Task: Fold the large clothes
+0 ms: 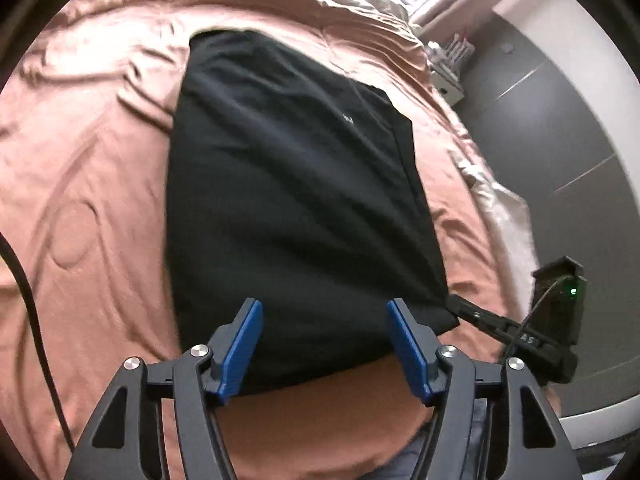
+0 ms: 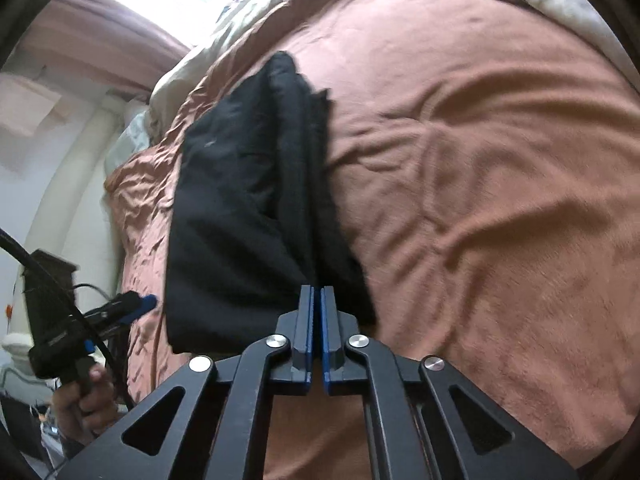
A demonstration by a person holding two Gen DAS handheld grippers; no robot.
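Left gripper, near edge of left wrist view: blue pads wide apart, nothing pinched; near hem of black garment sits in the gap w/o touching either pad, as far as the view shows. Right gripper: pads closed tight together, tips at near edge of the garment; can't tell for sure if cloth is caught between them, but from left wrist view its tip sits right at the garment's near right corner. A hand grips the left tool's handle. Garment lies folded into a long dark strip on pinkish-brown bedspread, running near to far, thicker layered fold along its right side. Far end: beige bedding, bright window beyond.
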